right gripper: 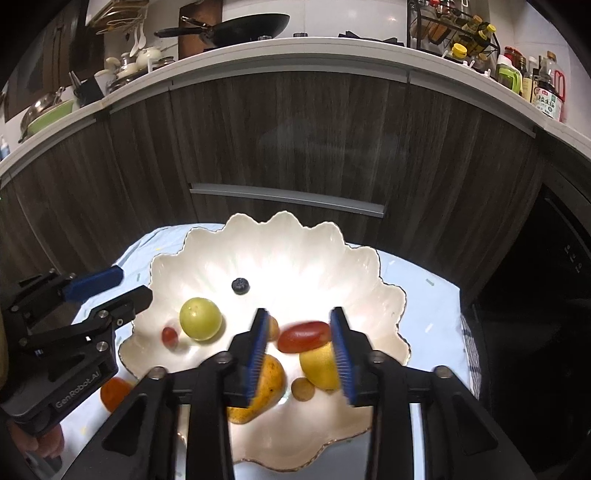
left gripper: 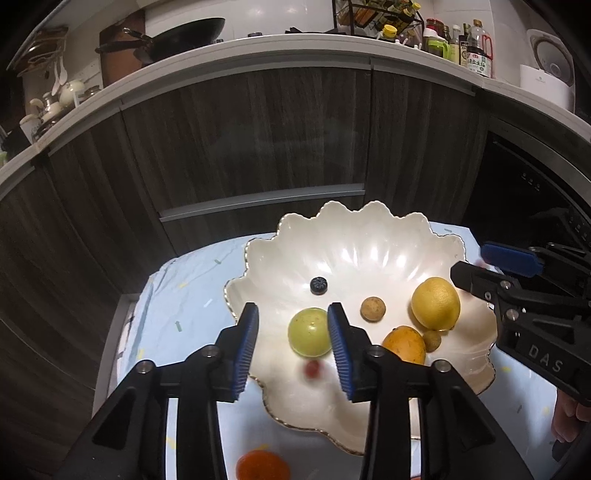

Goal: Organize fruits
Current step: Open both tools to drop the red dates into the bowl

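A white scalloped bowl (left gripper: 369, 240) (right gripper: 258, 251) sits on a light blue cloth. In it lie a green fruit (left gripper: 309, 332) (right gripper: 200, 318), a blueberry (left gripper: 318, 285) (right gripper: 240, 285), a yellow lemon (left gripper: 436, 303) (right gripper: 319, 365), a mango (left gripper: 404, 344) (right gripper: 269, 384), brown longans (left gripper: 372, 309) (right gripper: 303, 388) and a small red tomato (left gripper: 313, 369) (right gripper: 169, 335). My left gripper (left gripper: 293, 347) is open over the bowl's near left side, empty. My right gripper (right gripper: 301, 350) is open; a blurred red oblong tomato (right gripper: 304, 336) is between its fingers, apart from both pads.
An orange fruit (left gripper: 262, 466) (right gripper: 114, 393) lies on the cloth outside the bowl, near its front left. Dark wood cabinets (left gripper: 258, 140) stand behind the table. A counter above holds a wok (left gripper: 184, 35), bottles (left gripper: 476, 51) and a rice cooker (left gripper: 550, 74).
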